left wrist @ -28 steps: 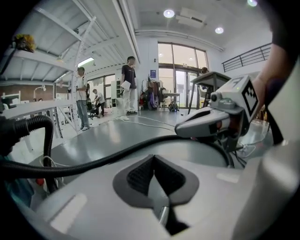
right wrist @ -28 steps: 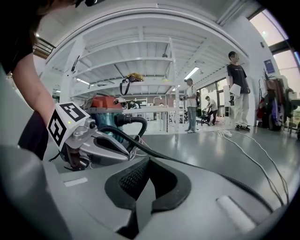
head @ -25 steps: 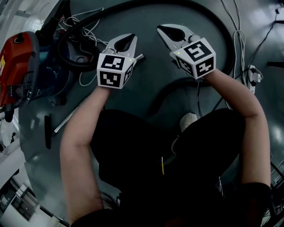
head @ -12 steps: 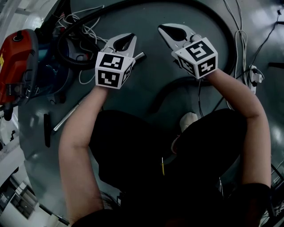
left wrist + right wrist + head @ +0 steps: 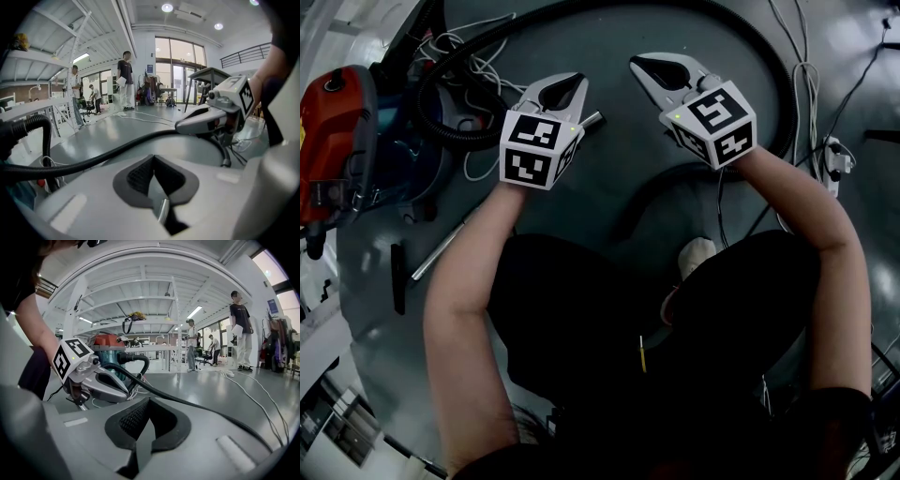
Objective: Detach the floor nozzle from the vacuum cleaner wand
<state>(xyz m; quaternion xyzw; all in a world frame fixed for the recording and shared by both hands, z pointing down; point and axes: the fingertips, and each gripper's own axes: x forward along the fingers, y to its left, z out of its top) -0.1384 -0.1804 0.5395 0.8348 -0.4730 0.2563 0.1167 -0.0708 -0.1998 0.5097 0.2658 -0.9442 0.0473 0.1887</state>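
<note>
A thin metal wand (image 5: pixel 441 253) lies on the grey floor and runs under my left gripper (image 5: pixel 570 82); its end (image 5: pixel 593 119) shows beyond the marker cube. Both grippers hover above the floor side by side, jaws shut and empty. My right gripper (image 5: pixel 643 64) points toward the black hose (image 5: pixel 469 136). That hose leads to the red vacuum cleaner (image 5: pixel 333 131) at the left. In the left gripper view a piece of the wand (image 5: pixel 162 212) shows below the shut jaws (image 5: pixel 153 159). I cannot make out a floor nozzle.
A narrow black part (image 5: pixel 397 277) lies on the floor beside the wand. White cables (image 5: pixel 802 84) and a power strip (image 5: pixel 834 155) lie at the right. The person's shoe (image 5: pixel 697 253) is near the middle. People (image 5: pixel 124 77) stand far off by shelving racks (image 5: pixel 140 324).
</note>
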